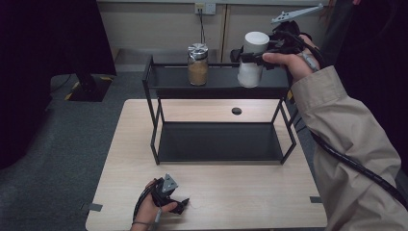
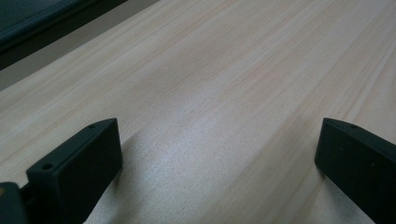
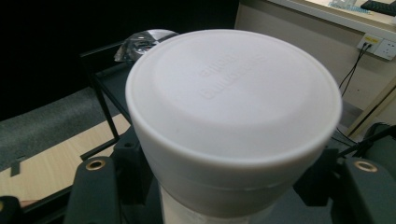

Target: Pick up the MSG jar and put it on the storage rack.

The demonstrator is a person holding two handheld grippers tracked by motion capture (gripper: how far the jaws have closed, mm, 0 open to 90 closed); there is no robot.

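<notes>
A white container with a white lid (image 1: 252,57) stands upright over the right end of the black rack's top shelf (image 1: 221,83), and my right gripper (image 1: 246,57) is shut on it just below the lid. Whether its base touches the shelf I cannot tell. In the right gripper view the lid (image 3: 233,93) is close up, with the right gripper (image 3: 229,196) clamped on the body under it. A glass jar (image 1: 197,65) of brown contents with a silver lid (image 3: 144,39) stands on the same shelf to the left. My left gripper (image 1: 180,204) rests near the table's front edge, open (image 2: 219,163) over bare wood.
The two-tier rack's lower shelf (image 1: 216,142) has nothing on it. The wooden table (image 1: 250,192) has a round cable hole (image 1: 236,111) behind the rack. A wall socket (image 1: 205,8) with a cord is at the back. Grey carpet lies to the left.
</notes>
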